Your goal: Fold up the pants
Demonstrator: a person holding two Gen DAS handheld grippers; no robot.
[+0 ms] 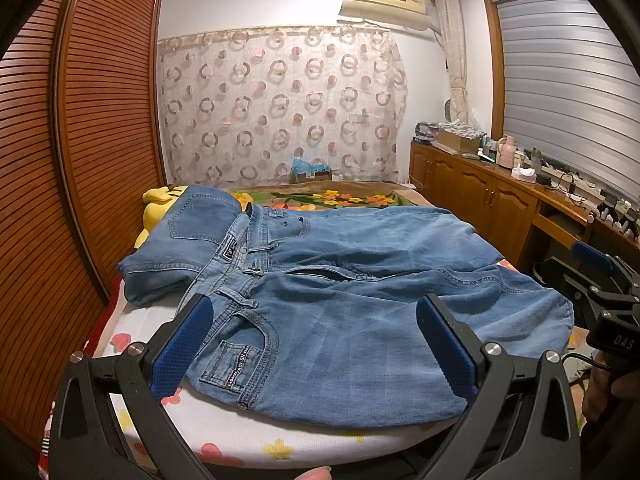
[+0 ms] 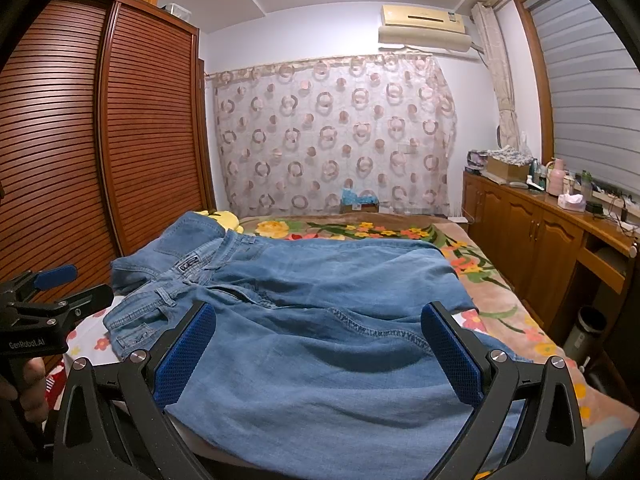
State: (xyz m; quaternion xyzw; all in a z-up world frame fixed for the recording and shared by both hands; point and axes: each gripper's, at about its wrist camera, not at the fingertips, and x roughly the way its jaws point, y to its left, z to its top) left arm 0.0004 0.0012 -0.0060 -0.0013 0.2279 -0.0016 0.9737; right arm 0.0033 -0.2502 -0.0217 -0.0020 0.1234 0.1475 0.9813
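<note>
On the bed (image 1: 224,436), across its near half, lie the blue jeans (image 1: 340,320), spread flat with the waistband toward nine o'clock and the legs running off toward three o'clock, where they double back in a rounded fold. At ten o'clock of the jeans one part is turned over so that a back pocket faces up, and just beyond it a yellow plush toy (image 1: 160,204) shows at the bed's far left corner. Under the denim is a white sheet with small flowers and stars; farther back, toward twelve o'clock, a floral blanket (image 1: 332,198) covers the bed. The left gripper (image 1: 314,344) hovers over the waist end with its blue-padded fingers (image 1: 182,350) wide apart and nothing between them but the front pocket below. The right gripper (image 2: 318,354) hangs over the leg part, its fingers (image 2: 186,358) likewise spread and gripping nothing; whether the tips touch the cloth cannot be told. In the right wrist view the left gripper shows at nine o'clock, held by a hand (image 2: 28,380). A slatted wooden wardrobe (image 1: 92,120) stands at nine o'clock of the bed, a wooden cabinet (image 1: 480,196) at three o'clock, and a circle-patterned curtain (image 1: 280,104) hangs at twelve.
</note>
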